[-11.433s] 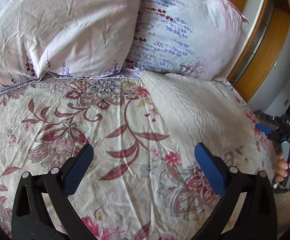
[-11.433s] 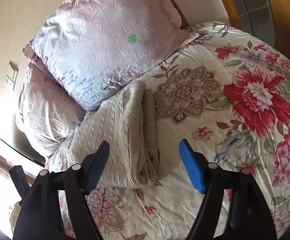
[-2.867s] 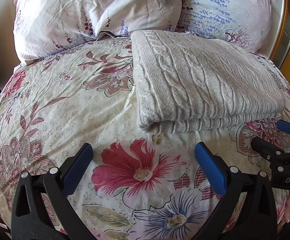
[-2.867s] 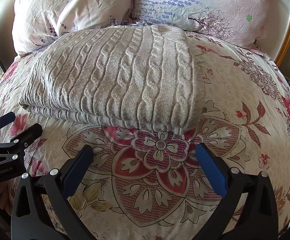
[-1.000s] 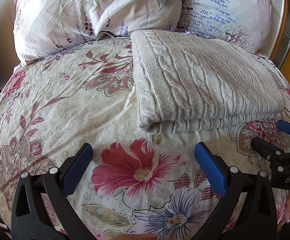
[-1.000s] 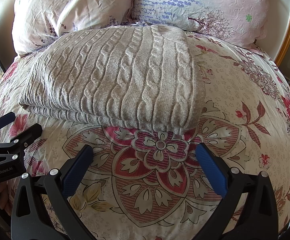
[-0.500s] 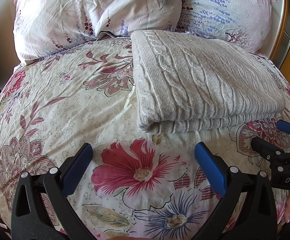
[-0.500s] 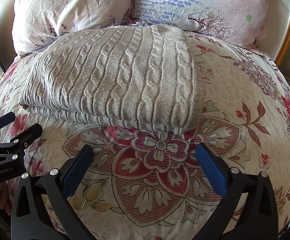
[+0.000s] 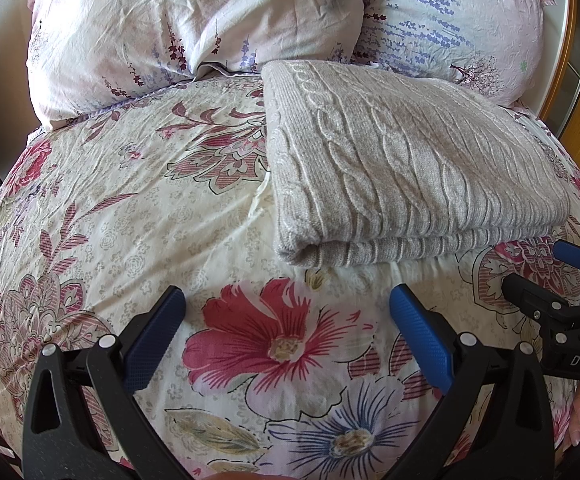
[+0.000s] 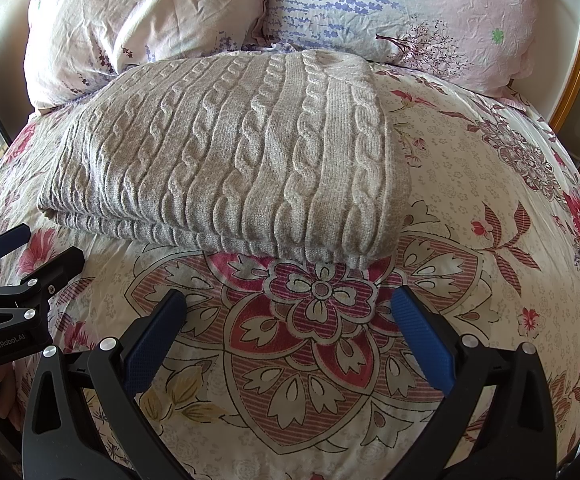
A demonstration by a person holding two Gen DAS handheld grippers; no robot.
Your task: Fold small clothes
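Leftmost, the left gripper [image 9: 286,316] hovers just above the floral bedspread [image 9: 130,216], its blue-padded fingers [image 9: 156,330] spread wide with nothing between them but a printed red flower. Just ahead and slightly to its right lies the folded sweater [image 9: 401,160], a grey cable-knit piece resting flat on the bed in a neat rectangle, its layered edge facing both grippers and its far edge up against the pillows. Behind it, two pillows lean side by side: a pale pink pillow [image 9: 194,20] on the left and a lavender-print pillow [image 9: 449,12] on the right. Further right, the right gripper [image 10: 290,316] is also wide open and holds nothing, poised over a large red medallion in the bedspread pattern, near the sweater's front right corner but not touching it. In each wrist view the other gripper appears at the frame's edge, low beside the sweater's front edge. At the far right runs the bed's wooden frame [image 10: 569,92].
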